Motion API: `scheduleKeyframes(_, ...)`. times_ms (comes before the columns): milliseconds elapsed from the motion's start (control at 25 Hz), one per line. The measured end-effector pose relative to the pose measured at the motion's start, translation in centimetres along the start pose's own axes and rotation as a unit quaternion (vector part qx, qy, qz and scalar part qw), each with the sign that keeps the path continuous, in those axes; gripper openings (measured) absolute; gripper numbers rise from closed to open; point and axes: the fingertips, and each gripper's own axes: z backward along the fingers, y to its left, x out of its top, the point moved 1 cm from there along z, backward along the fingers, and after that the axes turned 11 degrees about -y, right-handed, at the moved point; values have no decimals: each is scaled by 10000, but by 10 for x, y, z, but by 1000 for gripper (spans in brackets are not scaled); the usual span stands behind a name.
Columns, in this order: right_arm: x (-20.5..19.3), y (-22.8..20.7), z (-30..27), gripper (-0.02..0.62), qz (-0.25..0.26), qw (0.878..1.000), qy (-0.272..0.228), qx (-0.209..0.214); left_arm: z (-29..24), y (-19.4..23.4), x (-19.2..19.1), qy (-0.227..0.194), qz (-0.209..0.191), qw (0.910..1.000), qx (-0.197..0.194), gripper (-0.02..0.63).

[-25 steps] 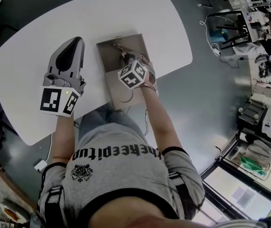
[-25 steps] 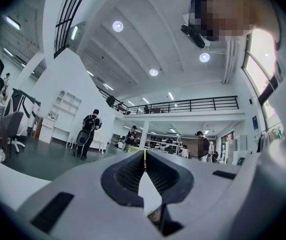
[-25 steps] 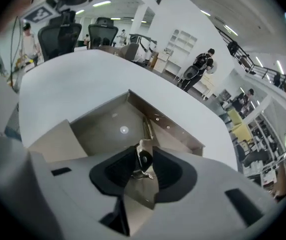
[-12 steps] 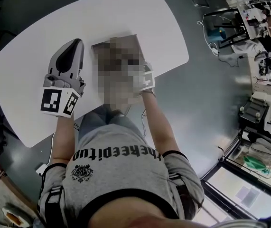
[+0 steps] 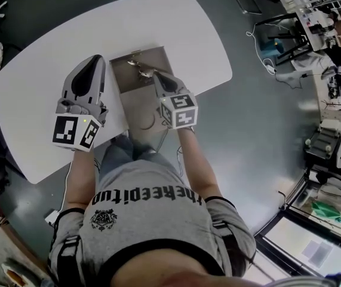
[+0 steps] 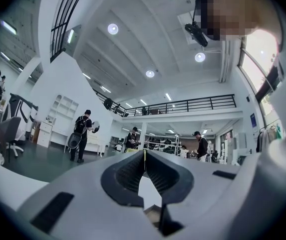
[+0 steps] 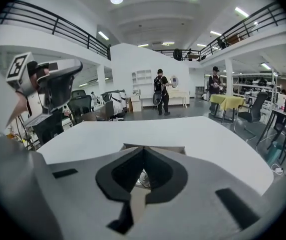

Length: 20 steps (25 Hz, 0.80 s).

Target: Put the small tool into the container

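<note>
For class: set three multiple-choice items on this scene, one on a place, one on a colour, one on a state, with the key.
1. Which tool's tip is over the box? A the left one B the right one C neither
2. The table is: A white B black C green
3. The right tool has its jaws: A wide apart B together C round a cup
Key: B, the left tool is over bare table beside it; A, its top is white; B, the tips meet with nothing between.
</note>
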Motion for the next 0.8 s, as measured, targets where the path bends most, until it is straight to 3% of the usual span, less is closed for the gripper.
scheduleKeyframes(800, 76, -14, 115, 3, 66, 9903, -1379, -139, 41, -75, 40, -264, -340, 9985, 330, 12)
